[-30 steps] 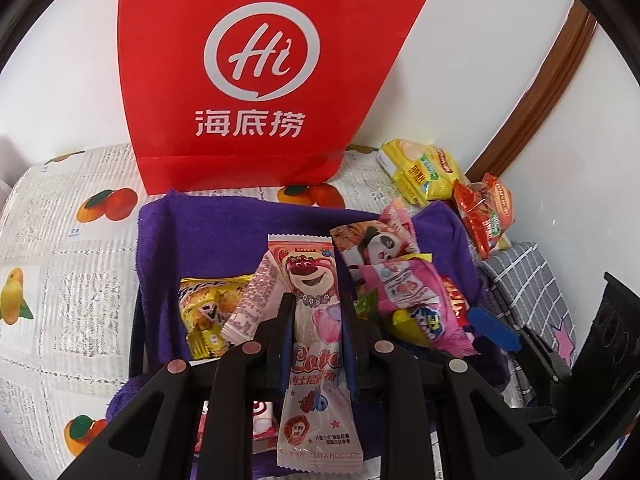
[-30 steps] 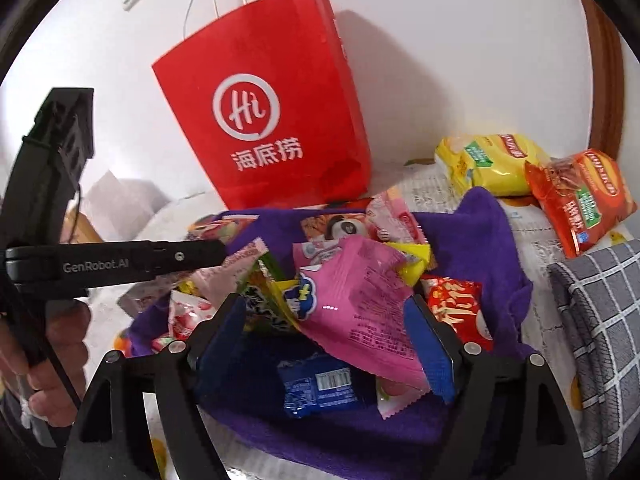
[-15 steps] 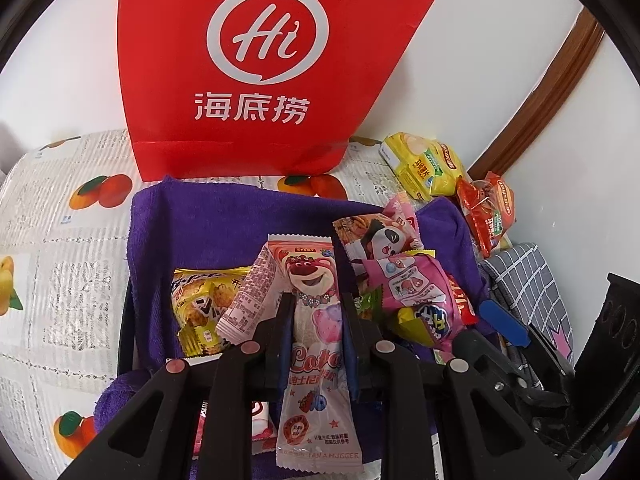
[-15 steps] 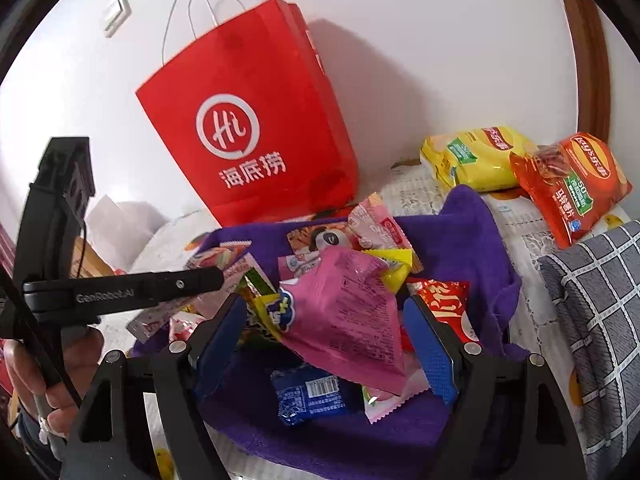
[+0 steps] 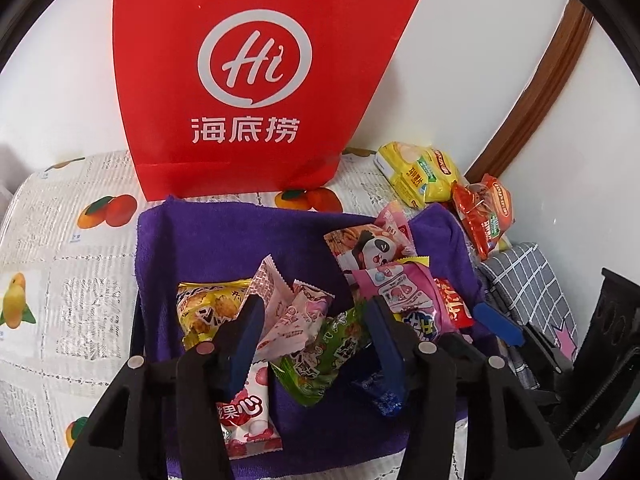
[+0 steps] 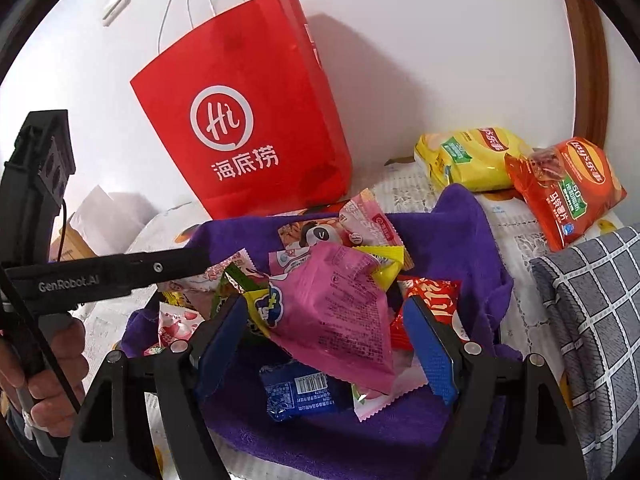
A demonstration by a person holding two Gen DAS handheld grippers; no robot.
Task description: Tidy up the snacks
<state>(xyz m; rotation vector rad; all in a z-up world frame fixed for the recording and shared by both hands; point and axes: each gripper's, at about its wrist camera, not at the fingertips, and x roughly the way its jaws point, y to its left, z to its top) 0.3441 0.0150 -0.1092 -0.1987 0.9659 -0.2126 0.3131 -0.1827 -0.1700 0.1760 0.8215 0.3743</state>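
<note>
Opening over the purple towel [image 5: 224, 248], left gripper [image 5: 316, 320] grips nothing; pink packet [image 5: 294, 320] lies loose below. Right gripper [image 6: 332, 332] wide, straddling pink bag [image 6: 340, 304].

We see the red bag [image 5: 256, 80] cut off at the top in the left wrist view. The blue packet [image 6: 300, 394] lies half under the pink packet [image 6: 340, 312] (its print too small to read). The hand [image 6: 44, 364] runs off-frame.
</note>
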